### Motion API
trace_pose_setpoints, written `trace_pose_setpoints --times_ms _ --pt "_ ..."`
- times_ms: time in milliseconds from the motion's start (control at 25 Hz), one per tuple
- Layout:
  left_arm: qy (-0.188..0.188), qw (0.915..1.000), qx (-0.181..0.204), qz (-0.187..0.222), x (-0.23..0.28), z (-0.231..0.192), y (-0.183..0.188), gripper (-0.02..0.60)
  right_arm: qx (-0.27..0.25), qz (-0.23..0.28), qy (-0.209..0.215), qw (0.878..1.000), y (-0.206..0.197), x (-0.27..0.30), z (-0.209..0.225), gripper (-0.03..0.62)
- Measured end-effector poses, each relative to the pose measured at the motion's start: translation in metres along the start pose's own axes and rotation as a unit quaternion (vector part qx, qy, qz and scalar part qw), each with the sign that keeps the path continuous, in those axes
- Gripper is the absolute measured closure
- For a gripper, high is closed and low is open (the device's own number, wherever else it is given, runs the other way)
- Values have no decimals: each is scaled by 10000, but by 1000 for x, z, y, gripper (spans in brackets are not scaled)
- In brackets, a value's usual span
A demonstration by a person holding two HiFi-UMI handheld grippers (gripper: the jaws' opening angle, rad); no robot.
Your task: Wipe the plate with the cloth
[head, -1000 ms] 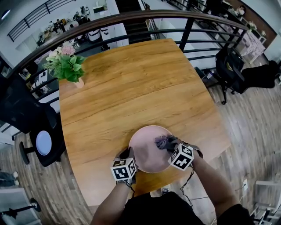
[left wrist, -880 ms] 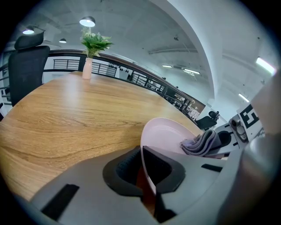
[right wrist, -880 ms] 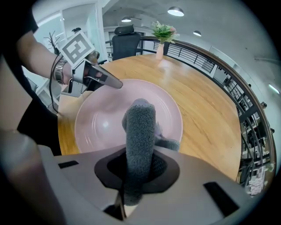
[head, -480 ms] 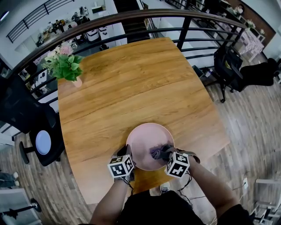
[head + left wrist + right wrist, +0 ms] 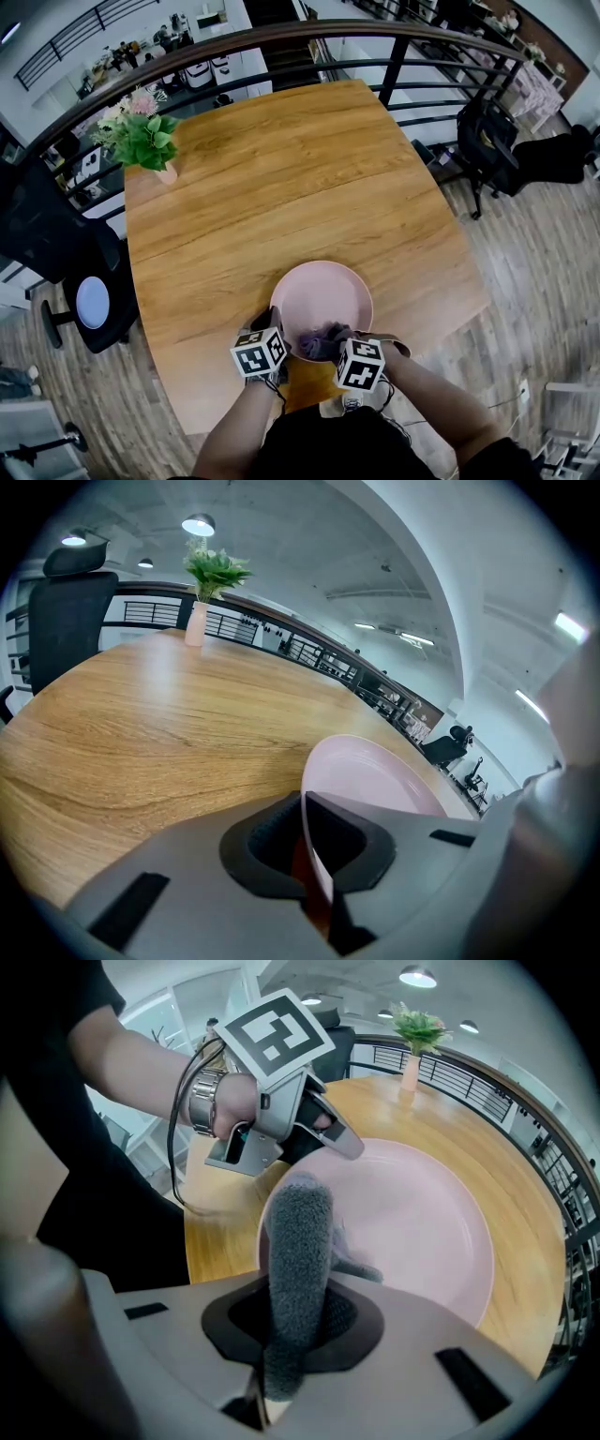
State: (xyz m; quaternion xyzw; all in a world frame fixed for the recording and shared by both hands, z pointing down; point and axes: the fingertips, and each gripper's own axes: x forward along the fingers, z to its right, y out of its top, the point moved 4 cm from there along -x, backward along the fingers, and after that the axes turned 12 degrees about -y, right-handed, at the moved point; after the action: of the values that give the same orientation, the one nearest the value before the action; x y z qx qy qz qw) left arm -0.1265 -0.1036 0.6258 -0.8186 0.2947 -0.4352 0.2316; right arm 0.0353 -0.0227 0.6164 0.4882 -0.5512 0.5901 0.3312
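Sitting at the near edge of the counter (image 5: pixel 281 169) in the head view, the plate (image 5: pixel 323 291) is carrying the cloth (image 5: pixel 322 342). In its own view, the left gripper (image 5: pixel 314 855) is clamping its fingers on the plate's rim. In its own view, the right gripper (image 5: pixel 298 1326) is pinching the cloth between its fingers, on the plate's near part.

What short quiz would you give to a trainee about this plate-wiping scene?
1. True or false: the left claw is shut on the rim of the pink plate.
2. What does the right claw hold? A) a sponge B) a grey cloth C) a spoon
3. Fill in: in the head view, the vase of flowers stands at the wooden table's far ___ corner.
Key: 1 true; 2 B; 3 left.
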Motion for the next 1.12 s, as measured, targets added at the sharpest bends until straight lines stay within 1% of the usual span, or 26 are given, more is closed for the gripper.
trace_pose_setpoints --times_ms 120,240,440,560,680,800,880,960,1120 --pt "-9 10000 -1 2 0 -1 0 554 -59 78 115 9999 14 5 -10 542" --pt "-12 10000 -6 -3 1 -1 0 554 -109 148 142 9997 28 10 -14 542" --pt "-23 10000 -24 -7 1 -1 0 554 -117 159 71 9998 39 18 -15 542" --pt "-42 10000 -45 -11 0 -1 0 554 35 175 13 9998 39 20 -13 542" --pt "-63 10000 -49 -21 0 1 0 554 343 323 -200 9987 40 18 -6 542" --pt "-89 10000 -24 -38 0 1 -1 554 678 517 -689 9940 42 16 7 542" --pt "-98 9999 -28 -41 0 0 -1 554 848 612 -936 9901 45 16 16 541" --pt "-100 9999 -31 -39 1 0 -1 554 942 650 -988 9885 47 18 20 541" --pt "-116 9999 -45 -44 1 0 -1 554 910 591 -843 9905 53 26 19 542"
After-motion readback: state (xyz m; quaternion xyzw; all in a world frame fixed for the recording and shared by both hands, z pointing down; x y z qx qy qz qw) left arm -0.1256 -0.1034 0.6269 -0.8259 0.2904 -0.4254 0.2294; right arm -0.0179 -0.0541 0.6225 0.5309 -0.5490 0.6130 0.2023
